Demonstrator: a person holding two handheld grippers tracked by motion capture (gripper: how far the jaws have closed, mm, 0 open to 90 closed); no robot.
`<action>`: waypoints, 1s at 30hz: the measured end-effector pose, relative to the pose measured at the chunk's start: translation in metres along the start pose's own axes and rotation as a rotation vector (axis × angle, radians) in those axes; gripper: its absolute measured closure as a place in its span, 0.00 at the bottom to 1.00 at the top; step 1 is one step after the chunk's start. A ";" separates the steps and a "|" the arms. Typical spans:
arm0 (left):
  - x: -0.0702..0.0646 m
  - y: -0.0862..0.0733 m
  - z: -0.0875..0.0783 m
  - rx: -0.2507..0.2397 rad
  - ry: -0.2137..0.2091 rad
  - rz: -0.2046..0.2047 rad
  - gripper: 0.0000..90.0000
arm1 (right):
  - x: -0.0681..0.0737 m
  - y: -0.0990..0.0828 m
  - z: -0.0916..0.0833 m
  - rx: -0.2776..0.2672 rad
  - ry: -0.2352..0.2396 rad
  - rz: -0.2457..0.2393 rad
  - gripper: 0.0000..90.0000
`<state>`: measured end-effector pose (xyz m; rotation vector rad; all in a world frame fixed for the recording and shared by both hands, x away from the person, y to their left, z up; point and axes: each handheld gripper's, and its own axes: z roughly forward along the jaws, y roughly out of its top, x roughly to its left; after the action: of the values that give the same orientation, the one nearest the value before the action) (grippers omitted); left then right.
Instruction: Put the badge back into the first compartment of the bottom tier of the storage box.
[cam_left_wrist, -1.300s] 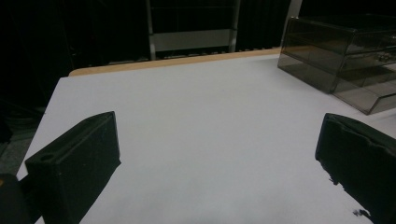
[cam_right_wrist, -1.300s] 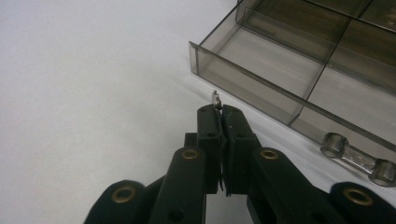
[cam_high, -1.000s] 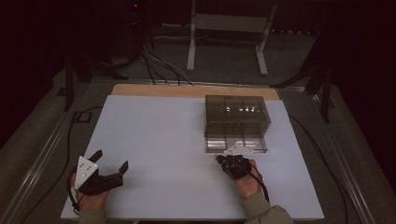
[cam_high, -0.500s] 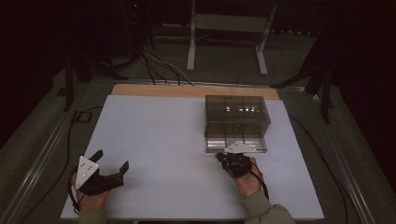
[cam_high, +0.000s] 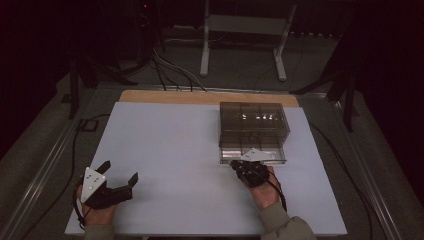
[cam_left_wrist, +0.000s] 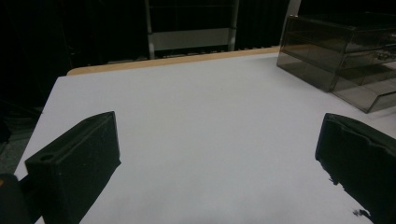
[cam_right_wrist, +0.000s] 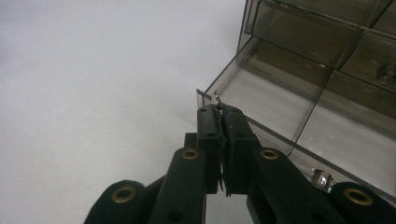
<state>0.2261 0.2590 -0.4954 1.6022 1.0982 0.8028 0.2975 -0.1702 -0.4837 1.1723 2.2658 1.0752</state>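
- Holding my right gripper (cam_high: 246, 165) at the near edge of the smoky clear drawer organizer (cam_high: 253, 125), I see its jaws pressed together in the right gripper view (cam_right_wrist: 223, 116).
- Between the pressed tips sits a tiny silvery thing (cam_right_wrist: 217, 99), poking out just past them; it is too small for me to name.
- Those tips sit right at the front wall of the pulled-out bottom drawer (cam_right_wrist: 275, 100), at its near corner; whether they touch the wall I cannot tell.
- Beyond the fingers the drawer's floor looks bare, and a thin divider splits it from the compartment beside it.
- Just beside the right finger's linkage, low in that view, a small shiny metal knob (cam_right_wrist: 322, 178) shows behind the clear wall.
- My left gripper (cam_high: 119, 183) rests near the table's near left corner, well apart from the organizer, with its jaws spread wide.
- In the left gripper view the two black pads (cam_left_wrist: 74, 165) stand far apart, with bare white tabletop (cam_left_wrist: 196, 140) between them.
- Past the farther pad in that view, the organizer (cam_left_wrist: 336, 56) stands off toward the upper right, its bottom drawer slid out toward me.
- A grey three-cornered plate (cam_high: 92, 180) tops the left gripper, and my left hand (cam_high: 95, 212) wraps its grip from below.
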 end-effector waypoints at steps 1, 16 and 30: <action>0.000 0.000 0.000 0.000 0.000 0.000 0.01 | 0.000 0.000 0.000 0.000 0.000 0.000 0.98; -0.001 0.000 0.001 0.002 -0.002 0.002 0.01 | 0.001 0.013 -0.002 -0.021 0.003 -0.004 0.98; -0.001 0.000 0.002 0.003 -0.001 -0.002 0.01 | -0.005 0.022 0.002 -0.047 -0.014 0.001 0.98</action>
<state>0.2272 0.2579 -0.4961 1.6036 1.1003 0.8001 0.3134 -0.1650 -0.4681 1.1589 2.2177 1.1113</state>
